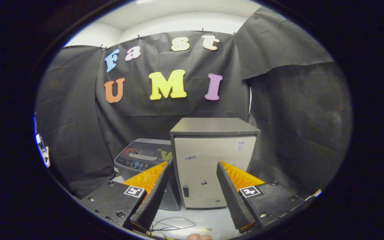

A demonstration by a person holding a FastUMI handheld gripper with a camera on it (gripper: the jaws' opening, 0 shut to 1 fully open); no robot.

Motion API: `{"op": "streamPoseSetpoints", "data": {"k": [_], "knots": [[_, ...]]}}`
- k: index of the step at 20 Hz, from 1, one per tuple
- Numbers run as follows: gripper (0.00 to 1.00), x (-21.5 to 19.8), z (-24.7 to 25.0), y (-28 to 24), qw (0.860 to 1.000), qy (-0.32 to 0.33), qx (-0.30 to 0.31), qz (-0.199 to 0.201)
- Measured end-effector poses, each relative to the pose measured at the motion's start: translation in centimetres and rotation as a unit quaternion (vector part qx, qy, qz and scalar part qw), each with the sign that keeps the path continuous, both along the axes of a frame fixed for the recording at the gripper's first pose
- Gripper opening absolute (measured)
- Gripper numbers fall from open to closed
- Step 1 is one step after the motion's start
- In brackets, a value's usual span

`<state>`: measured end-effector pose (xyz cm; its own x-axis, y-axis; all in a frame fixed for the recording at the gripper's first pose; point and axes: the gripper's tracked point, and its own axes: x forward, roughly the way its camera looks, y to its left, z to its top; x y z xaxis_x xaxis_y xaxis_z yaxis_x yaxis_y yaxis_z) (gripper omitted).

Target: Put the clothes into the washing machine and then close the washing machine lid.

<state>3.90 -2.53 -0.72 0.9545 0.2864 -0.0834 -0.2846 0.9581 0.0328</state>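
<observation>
Gripper state: the gripper was held with its two fingers spread wide and nothing between the pads; both fingers were free of contact.
Task object, location: the grey top-loading washing machine with a dark control panel stood on the pale floor, beyond the fingers and to the left of the fingers' centre line, behind the tip of the left finger.
Neighbouring object: a beige cabinet with a dark flat top and a closed front door stood directly ahead, framed between the two fingers; the washing machine was just beside its left wall, whether touching could not be told.
Bearing to task object: forward and left. Judged from this, an approach would have to veer left to pass the cabinet.
Orientation of task object: the control panel faced up and tilted toward the gripper; the machine stood upright, its opening presumably on top. Its lower body was hidden by the left finger.
Long axis: judged vertical, but the full body could not be seen.
Lid state: could not be told; the top surface was largely hidden.
Clothes: no garment could be identified.
Floor item: a thin dark cable lay looped on the floor between the fingers' bases.
Task progress: judged as not yet begun.
</observation>
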Motion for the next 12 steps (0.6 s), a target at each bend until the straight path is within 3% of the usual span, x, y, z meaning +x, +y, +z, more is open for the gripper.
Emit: {"op": "streamPoseSetpoints", "data": {"k": [12], "knots": [[0.89,0.76,0.66,-0.53,1.0,-0.007,-0.001,-0.005]]}}
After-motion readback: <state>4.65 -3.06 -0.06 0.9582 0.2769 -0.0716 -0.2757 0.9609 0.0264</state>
